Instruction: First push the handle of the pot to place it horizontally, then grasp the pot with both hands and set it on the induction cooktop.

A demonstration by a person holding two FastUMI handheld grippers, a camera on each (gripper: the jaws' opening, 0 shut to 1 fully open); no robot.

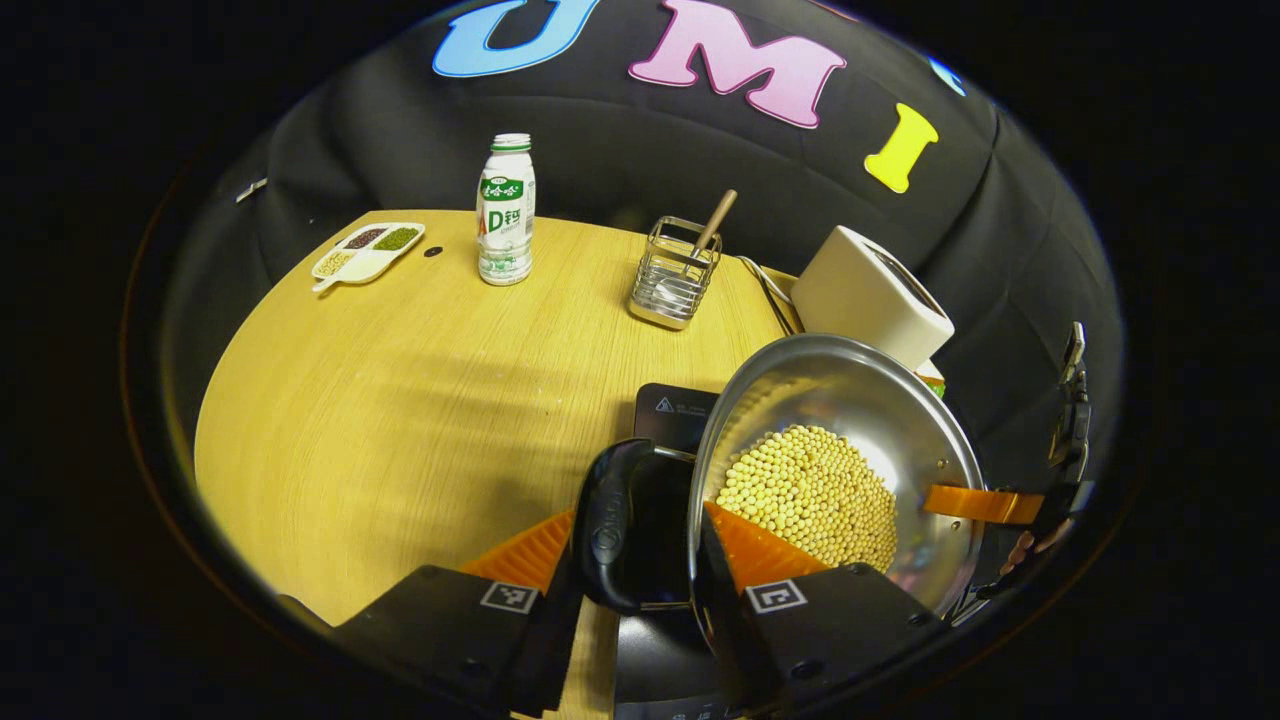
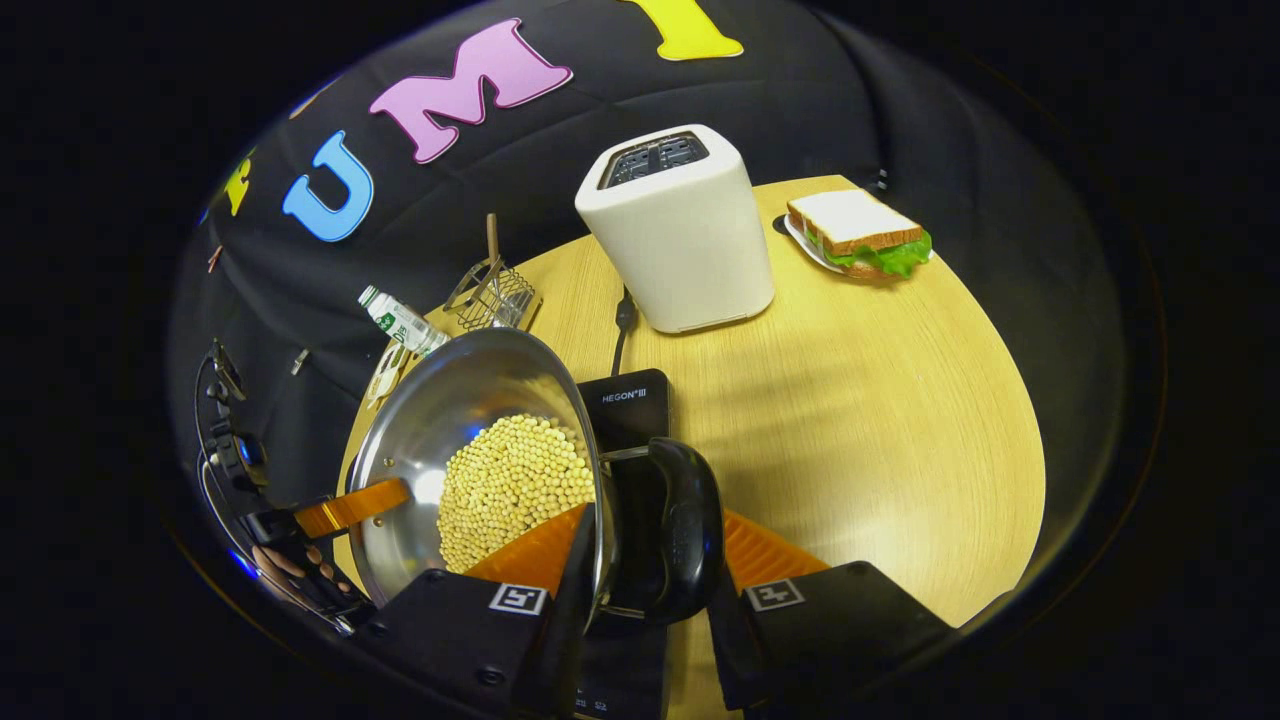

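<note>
The black induction cooktop (image 2: 628, 410) is showing the brand "HEGON" in white near its far edge, plus a warning triangle in the left gripper view. The steel pot (image 1: 850, 400), holding pale soybeans (image 1: 812, 492), is hanging tilted above the cooktop, its two black loop handles pointing to opposite sides. The left hand-held gripper (image 1: 640, 545) is clamping around one handle (image 1: 608, 525) and the rim; the right hand-held gripper (image 2: 650, 545) is clamping the other handle (image 2: 680, 530) likewise. The wood-grain desk (image 2: 880, 420) is carrying a white toaster (image 2: 675, 230), a sandwich (image 2: 858, 235), a milk bottle (image 1: 506, 210) and a wire utensil holder (image 1: 675, 275).
</note>
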